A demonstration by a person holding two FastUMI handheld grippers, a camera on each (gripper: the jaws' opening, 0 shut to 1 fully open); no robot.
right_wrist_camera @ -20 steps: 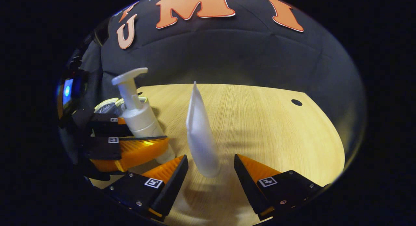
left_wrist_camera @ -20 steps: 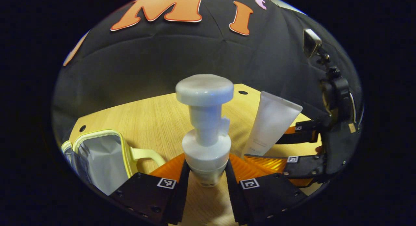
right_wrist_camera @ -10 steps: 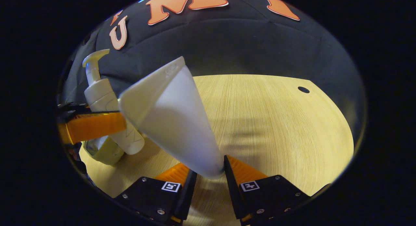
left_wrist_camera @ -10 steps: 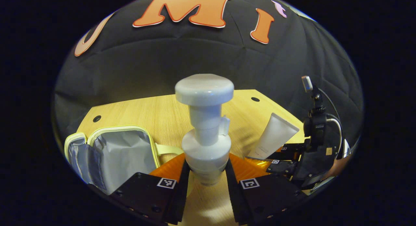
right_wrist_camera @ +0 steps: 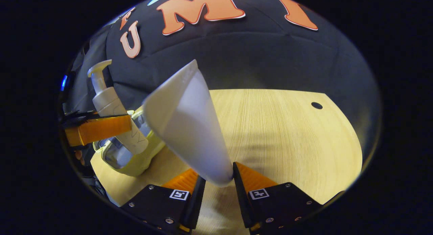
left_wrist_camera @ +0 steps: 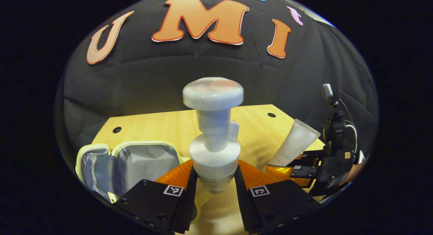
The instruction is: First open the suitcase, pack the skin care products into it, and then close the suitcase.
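My left gripper (left_wrist_camera: 213, 181) is shut on a white pump bottle (left_wrist_camera: 214, 140), held upright above the table. The small yellow-trimmed suitcase (left_wrist_camera: 135, 162) lies open at lower left, showing its grey lining. In the left gripper view the right gripper (left_wrist_camera: 297, 164) at far right holds a white tube (left_wrist_camera: 293, 143). My right gripper (right_wrist_camera: 216, 181) is shut on that white tube (right_wrist_camera: 189, 123), which tilts up to the left. In the right gripper view the pump bottle (right_wrist_camera: 113, 110) hangs in the left gripper (right_wrist_camera: 96, 128) over the open suitcase (right_wrist_camera: 135, 154).
The wooden table (right_wrist_camera: 287, 137) stretches to the right, with a round hole (right_wrist_camera: 316, 105) near its far corner. Two more holes (left_wrist_camera: 116, 130) mark the table's back edge in the left gripper view. The black cloth wall stands close behind.
The right gripper closed on the tube and lifted it off the table. Both grippers with their items have drifted toward the open suitcase, which now shows more fully.
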